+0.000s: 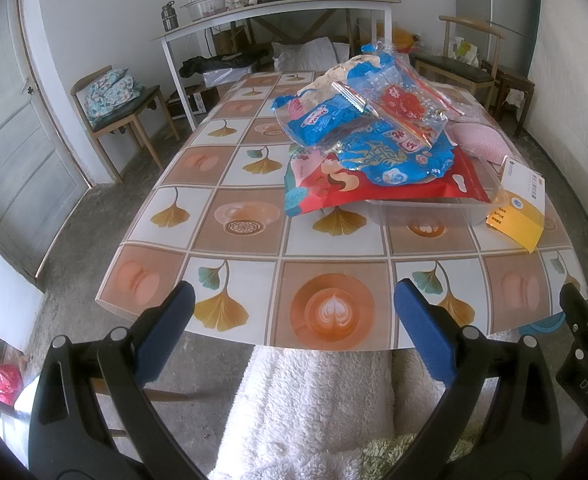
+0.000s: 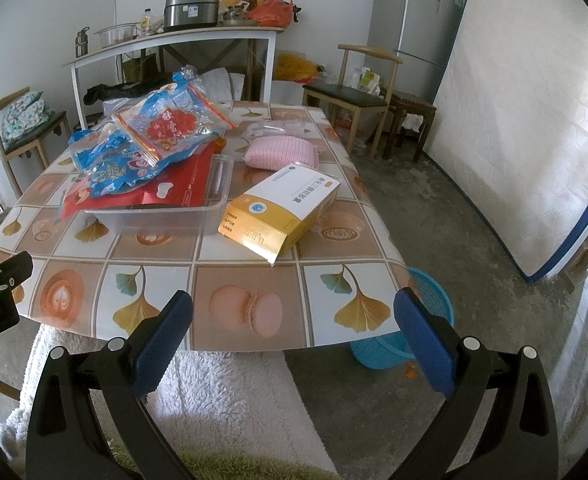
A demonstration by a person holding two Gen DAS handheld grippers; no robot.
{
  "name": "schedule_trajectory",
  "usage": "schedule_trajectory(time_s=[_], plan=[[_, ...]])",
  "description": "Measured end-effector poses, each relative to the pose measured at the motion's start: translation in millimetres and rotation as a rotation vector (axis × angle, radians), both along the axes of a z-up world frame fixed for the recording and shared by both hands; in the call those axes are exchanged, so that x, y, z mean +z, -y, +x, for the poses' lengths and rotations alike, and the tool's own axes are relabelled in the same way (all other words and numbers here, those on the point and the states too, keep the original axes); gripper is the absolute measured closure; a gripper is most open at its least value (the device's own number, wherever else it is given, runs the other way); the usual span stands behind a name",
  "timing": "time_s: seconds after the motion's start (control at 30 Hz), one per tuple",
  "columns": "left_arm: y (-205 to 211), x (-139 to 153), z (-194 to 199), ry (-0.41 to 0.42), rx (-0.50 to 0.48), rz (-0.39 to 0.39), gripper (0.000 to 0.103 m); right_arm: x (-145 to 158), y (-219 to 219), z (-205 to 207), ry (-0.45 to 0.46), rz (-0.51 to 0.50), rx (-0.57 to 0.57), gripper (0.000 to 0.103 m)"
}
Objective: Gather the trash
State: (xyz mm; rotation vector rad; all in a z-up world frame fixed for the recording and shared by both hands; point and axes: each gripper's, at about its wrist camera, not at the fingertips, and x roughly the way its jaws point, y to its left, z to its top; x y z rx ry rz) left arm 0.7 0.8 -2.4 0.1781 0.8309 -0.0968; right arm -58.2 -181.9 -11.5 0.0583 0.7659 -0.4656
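- Both claws hang at the near edge of the worktop (image 2: 253, 268), above a white fleecy cover: the left claw (image 1: 294, 328) and the right claw (image 2: 294, 328) each have their blue pads spread wide with nothing between them, probably ready for a first pick.
- The yellow-and-white box (image 2: 281, 212) lies on its side just right of the clear tray (image 2: 165, 220), nearest the right claw.
- Crumpled snack wrappers (image 1: 374, 128) are heaped on the tray, overhanging it.
- A pink pad (image 2: 279, 152) lies farther back.
- A blue basket (image 2: 434, 300) stands on the floor by the right corner, likely the bin.
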Motion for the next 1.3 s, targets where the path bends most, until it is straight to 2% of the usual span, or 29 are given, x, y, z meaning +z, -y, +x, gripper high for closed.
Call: schedule_trajectory(time_s=[0.53,0.93,1.1,1.3], plan=[[0.0,-0.8,0.1,-0.002,0.0,0.002,0.007,-1.6,0.6,-0.1,-0.001,0.0,0.0,0.005],[-2.5,-7.5,21.7,-0.035,-0.011,0.0,0.007,1.7,2.6,13.7,-0.009,0.002,-0.023,0.005],[-3.4,-15.7,33.8,-0.089,-0.064,-0.039,0.007,8.6,8.4,23.7,-0.007,-0.003,-0.05,0.005],[-12.0,-22.3,46.8,-0.142,-0.149,-0.143,0.007,16.2,22.4,41.2,-0.004,-0.006,-0.082,0.005]])
